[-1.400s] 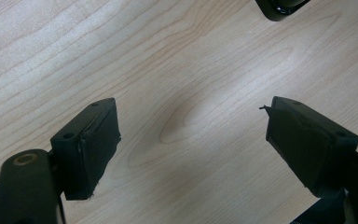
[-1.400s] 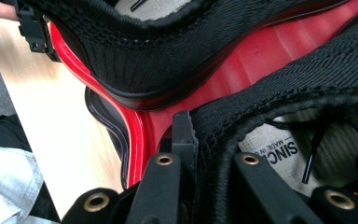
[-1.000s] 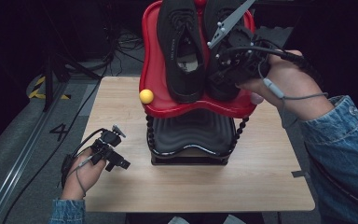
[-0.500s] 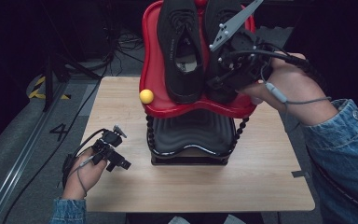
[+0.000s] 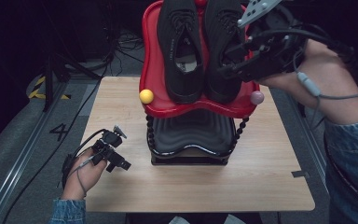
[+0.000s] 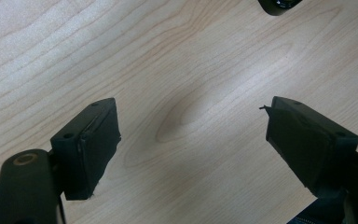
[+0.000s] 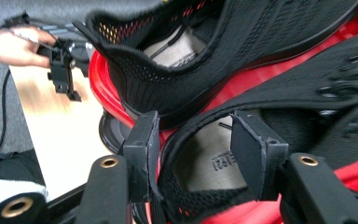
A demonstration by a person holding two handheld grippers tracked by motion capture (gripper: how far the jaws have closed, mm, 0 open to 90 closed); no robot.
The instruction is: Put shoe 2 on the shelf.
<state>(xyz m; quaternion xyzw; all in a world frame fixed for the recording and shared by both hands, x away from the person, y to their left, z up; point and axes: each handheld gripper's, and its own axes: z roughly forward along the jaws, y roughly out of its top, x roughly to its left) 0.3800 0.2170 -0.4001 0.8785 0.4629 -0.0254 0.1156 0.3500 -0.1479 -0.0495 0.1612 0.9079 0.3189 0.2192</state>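
— What do we have at the right gripper (image 7: 191, 154)?

— Its jaws stand spread and have just been opening. The heel collar of the right-hand black sneaker (image 7: 279, 107) runs up between them: one jaw sits outside the collar, the other inside the shoe's opening over the insole. We see a gap at each pad, so nothing is pinched.

— And just beyond those jaws?

— The second black sneaker (image 7: 177, 70) lies right past them, side by side with the first. Both rest on the red tray (image 7: 242, 79) that tops the rack. From the high view the same gripper (image 5: 235, 60) hangs at the heel of that shoe (image 5: 223, 46), its twin (image 5: 179, 46) alongside on the tray (image 5: 151, 60), with a yellow ball (image 5: 146, 96) and a pink ball (image 5: 257, 97) at the tray's front corners and the black lower tier (image 5: 191, 135) beneath.

— And our left gripper (image 6: 191, 140)?

— Its jaws are spread wide over bare desk (image 6: 177, 70), nothing between them. From above, it (image 5: 116, 158) sits low over the desk (image 5: 261, 186), well apart from the rack.
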